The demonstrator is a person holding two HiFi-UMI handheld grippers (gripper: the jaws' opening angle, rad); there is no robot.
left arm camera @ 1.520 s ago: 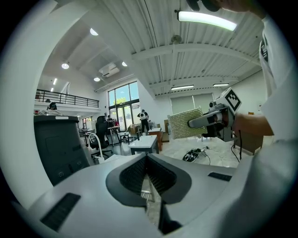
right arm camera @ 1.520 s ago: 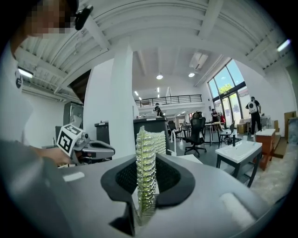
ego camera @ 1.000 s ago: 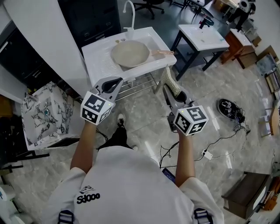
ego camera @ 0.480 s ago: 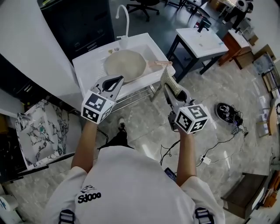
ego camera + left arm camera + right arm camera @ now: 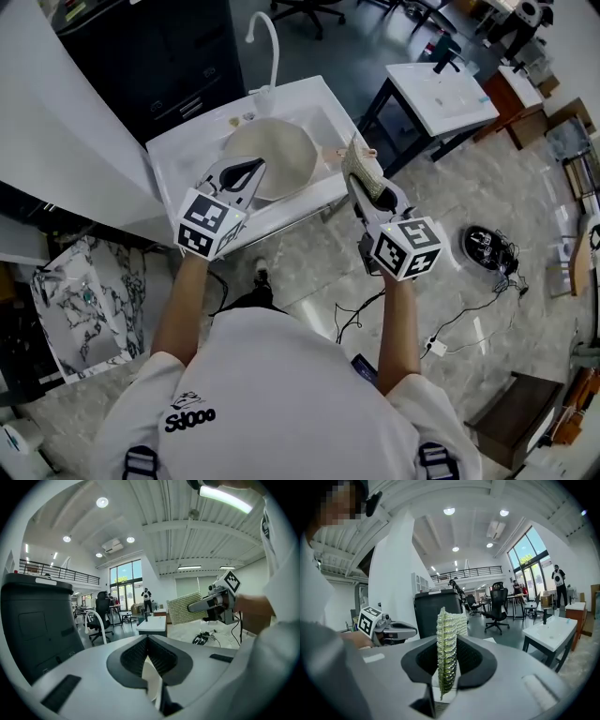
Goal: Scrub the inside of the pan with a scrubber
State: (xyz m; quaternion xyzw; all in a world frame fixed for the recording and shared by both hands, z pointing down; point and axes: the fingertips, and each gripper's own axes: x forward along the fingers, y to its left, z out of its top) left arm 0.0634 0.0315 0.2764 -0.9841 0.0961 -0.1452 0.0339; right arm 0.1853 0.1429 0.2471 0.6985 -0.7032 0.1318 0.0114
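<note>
Your grippers now sit closer to the pan [image 5: 281, 150]: left gripper [image 5: 249, 171] over it, closed empty; right gripper [image 5: 362, 190] beside it, clamping the scrubber [image 5: 358, 161].

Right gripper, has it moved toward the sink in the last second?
Yes. The right gripper went toward the sink: its scrubber, over floor before, now overlaps the sink's front corner beside the pan.

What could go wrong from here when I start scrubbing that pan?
The scrubber is pinched by one end only in the right gripper, so it may fold or slip under pressure. The pan lies loose in the sink while the left gripper is shut on nothing, so the pan may slide or spin when scrubbed.
</note>
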